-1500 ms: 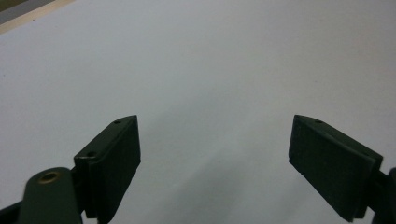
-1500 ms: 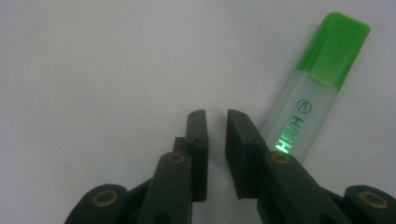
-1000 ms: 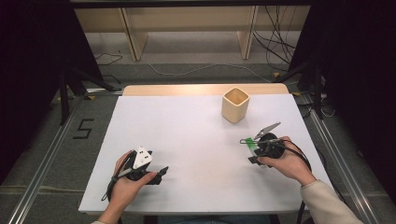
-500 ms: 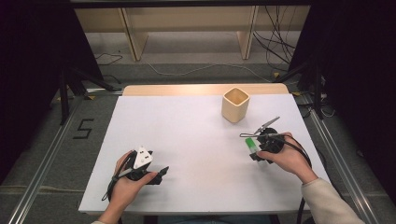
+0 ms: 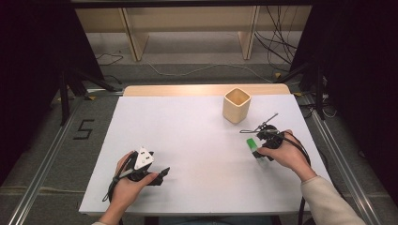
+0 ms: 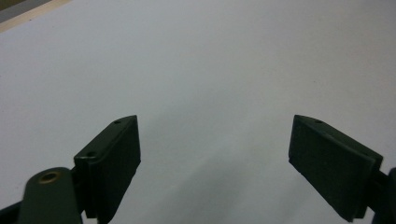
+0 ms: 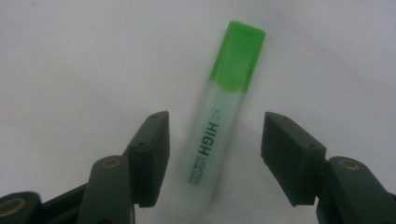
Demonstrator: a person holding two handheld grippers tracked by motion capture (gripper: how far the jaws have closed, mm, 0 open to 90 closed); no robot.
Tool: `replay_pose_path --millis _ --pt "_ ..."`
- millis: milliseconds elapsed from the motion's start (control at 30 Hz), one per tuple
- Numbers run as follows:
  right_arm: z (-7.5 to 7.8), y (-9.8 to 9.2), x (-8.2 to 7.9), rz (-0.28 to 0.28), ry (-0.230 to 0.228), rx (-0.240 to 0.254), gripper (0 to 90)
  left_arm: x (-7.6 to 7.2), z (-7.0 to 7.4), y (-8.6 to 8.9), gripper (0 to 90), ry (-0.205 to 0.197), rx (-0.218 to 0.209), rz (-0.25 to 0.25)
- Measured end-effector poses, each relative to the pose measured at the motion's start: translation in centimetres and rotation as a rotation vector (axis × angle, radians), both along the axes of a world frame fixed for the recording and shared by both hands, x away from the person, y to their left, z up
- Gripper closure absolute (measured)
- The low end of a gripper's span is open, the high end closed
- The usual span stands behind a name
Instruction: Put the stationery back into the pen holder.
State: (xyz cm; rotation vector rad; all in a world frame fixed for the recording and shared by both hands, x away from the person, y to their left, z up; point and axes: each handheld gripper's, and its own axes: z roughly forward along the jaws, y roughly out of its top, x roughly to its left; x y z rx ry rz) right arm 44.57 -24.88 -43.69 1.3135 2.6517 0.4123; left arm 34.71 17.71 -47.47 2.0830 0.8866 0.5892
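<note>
While green-capped clear plastic highlighter [image 7: 219, 126] lies on white worktop [image 5: 197, 136], my right gripper [image 7: 215, 154] jaws, wide, just closing, straddle it; next, I squeeze.

Place: we read it as a lab recording bay.
Signs: black curtains [image 5: 28, 70] flank our white desk [image 5: 187, 126]; loose cables [image 5: 277, 28] behind it; floor rails [image 5: 42, 154] beside it.

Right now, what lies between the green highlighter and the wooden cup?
In the high view, only bare white table lies between the highlighter and the cup; a thin wire from the right gripper crosses nearby.
</note>
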Motion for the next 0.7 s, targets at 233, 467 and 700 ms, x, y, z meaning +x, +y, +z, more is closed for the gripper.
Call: replay_pose_path --millis 233,467,700 --pt "-0.5 0.4 0.7 -0.045 0.053 -0.049 46.5 0.0 0.0 0.1 16.7 0.0 0.001 -0.001" --pt "-0.6 0.6 0.9 -0.127 0.099 -0.067 51.4 0.0 0.0 0.0 16.7 -0.002 0.0 -0.002" --pt "-0.8 1.2 1.0 -0.189 0.153 -0.064 52.6 0.0 0.0 0.0 16.7 -0.002 0.0 -0.003"
